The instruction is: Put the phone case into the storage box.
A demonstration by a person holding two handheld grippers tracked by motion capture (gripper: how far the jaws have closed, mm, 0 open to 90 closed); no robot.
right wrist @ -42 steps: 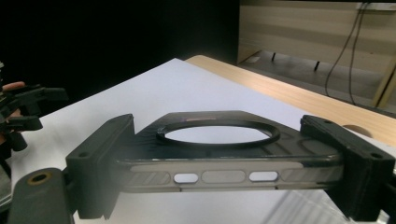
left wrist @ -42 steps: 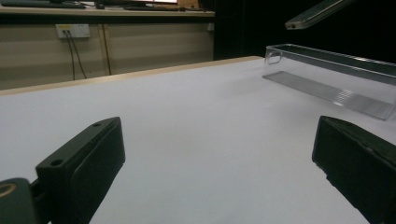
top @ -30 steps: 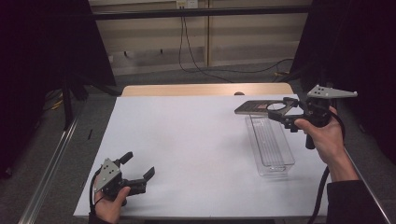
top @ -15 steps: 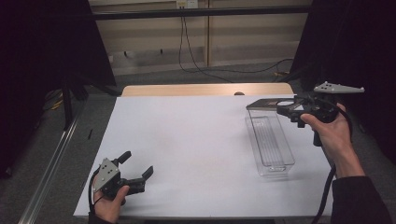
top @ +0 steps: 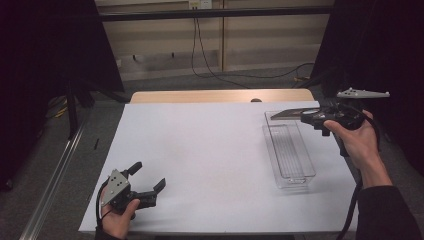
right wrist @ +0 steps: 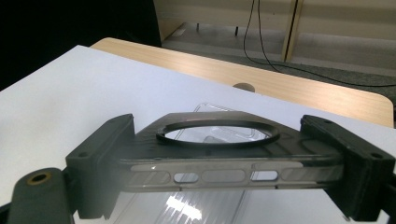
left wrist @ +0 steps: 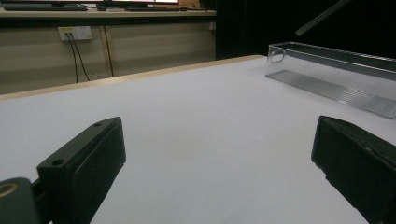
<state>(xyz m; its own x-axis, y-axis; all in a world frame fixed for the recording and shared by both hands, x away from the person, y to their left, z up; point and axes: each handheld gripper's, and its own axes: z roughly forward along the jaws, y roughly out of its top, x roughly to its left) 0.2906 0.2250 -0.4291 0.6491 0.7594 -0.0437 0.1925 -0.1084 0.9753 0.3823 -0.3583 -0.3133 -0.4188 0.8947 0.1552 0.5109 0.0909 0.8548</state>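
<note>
A dark translucent phone case (top: pixel 286 114) with a ring on its back is held flat above the far end of a clear plastic tray (top: pixel 291 156). My right gripper (top: pixel 309 117) is shut on it, and in the right gripper view the case (right wrist: pixel 219 161) spans between both fingers (right wrist: pixel 100 168) over the tray (right wrist: pixel 212 108). My left gripper (top: pixel 148 175) rests near the table's front left corner. It is open, with nothing but white table between its fingers (left wrist: pixel 88 163). The tray (left wrist: pixel 336 74) lies far off to its right and holds nothing.
A white sheet (top: pixel 210 150) covers the table, and a strip of bare wood (top: pixel 220 96) with a round hole shows at the far edge. Dark curtains hang on both sides. Cables trail on the floor behind the table.
My right gripper has shifted to the right with the phone case, which stays over the tray's far end. The left gripper has not moved.
</note>
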